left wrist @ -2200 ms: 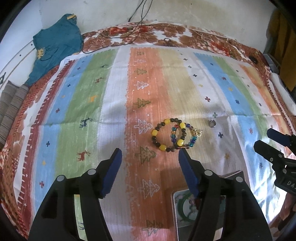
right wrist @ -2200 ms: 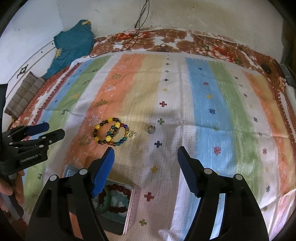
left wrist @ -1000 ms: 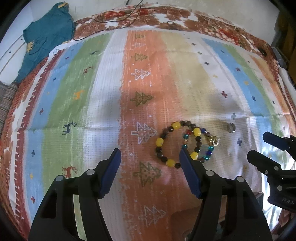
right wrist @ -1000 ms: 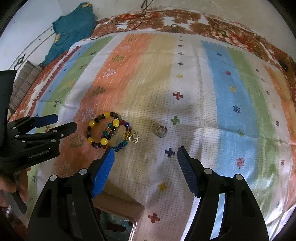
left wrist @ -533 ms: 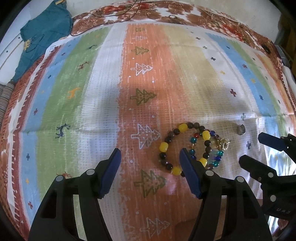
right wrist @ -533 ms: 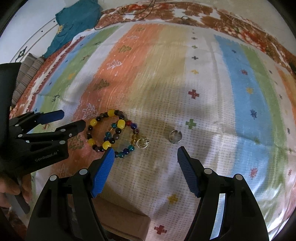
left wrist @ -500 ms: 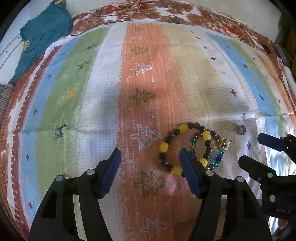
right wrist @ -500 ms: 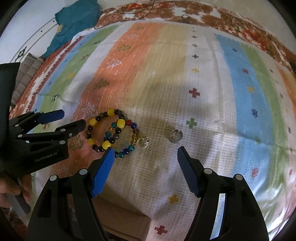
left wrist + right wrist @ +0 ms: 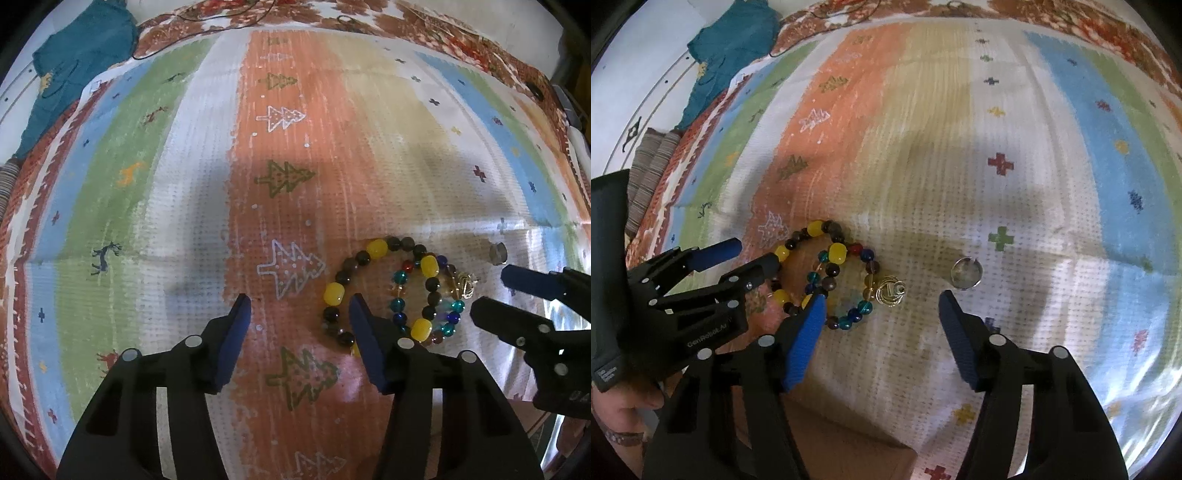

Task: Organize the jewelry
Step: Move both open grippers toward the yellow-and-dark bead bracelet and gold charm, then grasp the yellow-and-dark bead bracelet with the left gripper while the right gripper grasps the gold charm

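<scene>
On striped cloth (image 9: pixel 207 184) | bracelets (image 9: pixel 827 273) between both grippers | left gripper (image 9: pixel 299 306), right gripper (image 9: pixel 882 306) half-open, closing, empty

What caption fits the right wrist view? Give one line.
Right gripper, jaws open and just closing, over gold charm between beaded bracelets and silver ring.

Home bedroom — striped bedspread (image 9: pixel 207 155)

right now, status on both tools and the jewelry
Left tool open, closing in, empty, beside beaded bracelets. Right tool open, closing in, empty, over gold charm; ring apart. Nothing in the way.
</scene>
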`<move>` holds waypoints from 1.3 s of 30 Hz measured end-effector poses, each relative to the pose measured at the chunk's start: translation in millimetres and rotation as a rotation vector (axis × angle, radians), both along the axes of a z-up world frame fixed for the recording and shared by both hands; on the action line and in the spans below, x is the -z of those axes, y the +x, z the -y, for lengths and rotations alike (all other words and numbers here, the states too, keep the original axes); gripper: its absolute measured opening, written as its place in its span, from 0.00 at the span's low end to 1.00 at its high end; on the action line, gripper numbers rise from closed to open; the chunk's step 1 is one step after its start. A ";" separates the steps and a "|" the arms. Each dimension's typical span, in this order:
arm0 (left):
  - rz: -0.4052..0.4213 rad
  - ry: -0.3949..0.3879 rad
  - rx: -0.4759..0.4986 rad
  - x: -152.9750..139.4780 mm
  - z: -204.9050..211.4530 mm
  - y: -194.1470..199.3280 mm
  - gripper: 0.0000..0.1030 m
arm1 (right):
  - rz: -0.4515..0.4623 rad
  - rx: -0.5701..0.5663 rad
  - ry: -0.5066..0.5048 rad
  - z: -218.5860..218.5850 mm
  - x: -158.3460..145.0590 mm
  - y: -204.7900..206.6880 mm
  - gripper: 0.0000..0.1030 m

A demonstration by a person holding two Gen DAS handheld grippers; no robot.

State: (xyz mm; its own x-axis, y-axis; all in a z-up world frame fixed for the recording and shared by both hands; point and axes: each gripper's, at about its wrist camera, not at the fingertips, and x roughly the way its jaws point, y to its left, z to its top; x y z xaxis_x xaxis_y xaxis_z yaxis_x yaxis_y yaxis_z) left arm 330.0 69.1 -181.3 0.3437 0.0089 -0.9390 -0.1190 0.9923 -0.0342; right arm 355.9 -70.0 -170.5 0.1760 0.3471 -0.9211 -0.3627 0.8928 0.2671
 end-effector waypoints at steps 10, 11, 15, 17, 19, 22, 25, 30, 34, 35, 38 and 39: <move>-0.005 -0.011 0.024 9.1 5.7 10.5 0.34 | -0.015 0.020 0.009 3.4 10.7 8.5 0.45; -0.005 -0.006 0.031 9.7 7.5 11.1 0.32 | -0.014 0.022 0.006 4.1 11.2 9.2 0.43; -0.001 0.021 0.047 12.6 13.5 13.7 0.30 | -0.014 0.021 0.005 5.3 14.0 11.1 0.41; 0.001 0.025 0.050 13.6 14.7 14.1 0.27 | -0.011 0.019 -0.001 4.3 14.6 12.3 0.37; 0.005 0.030 0.054 14.1 14.5 14.2 0.22 | -0.009 0.018 -0.010 3.5 15.5 13.0 0.34; 0.008 0.037 0.055 15.2 14.5 13.5 0.17 | -0.001 0.015 -0.032 3.5 17.8 13.3 0.28; 0.010 0.048 0.067 15.8 16.9 13.4 0.15 | 0.021 -0.008 -0.064 -0.3 19.8 10.9 0.25; 0.013 0.057 0.075 15.8 19.3 12.2 0.11 | 0.019 0.001 -0.049 2.7 22.5 11.7 0.13; 0.013 0.055 0.074 15.6 18.8 11.9 0.11 | 0.025 -0.002 -0.047 2.8 21.1 11.9 0.13; 0.014 0.054 0.073 15.6 18.6 11.9 0.11 | 0.025 -0.002 -0.044 3.5 20.7 12.0 0.13; 0.013 0.057 0.070 15.2 19.6 11.5 0.11 | 0.025 0.003 -0.032 6.1 17.9 12.3 0.13; 0.012 0.059 0.070 15.0 20.0 11.4 0.11 | 0.027 0.004 -0.031 7.0 16.1 12.0 0.13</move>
State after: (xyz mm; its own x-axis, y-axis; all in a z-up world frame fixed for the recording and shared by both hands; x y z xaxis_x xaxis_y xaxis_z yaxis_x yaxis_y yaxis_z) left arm 341.5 49.1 -196.3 0.3562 0.0392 -0.9336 -0.0489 0.9985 0.0232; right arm 367.9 -77.0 -186.6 0.2022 0.3174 -0.9265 -0.3660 0.9020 0.2292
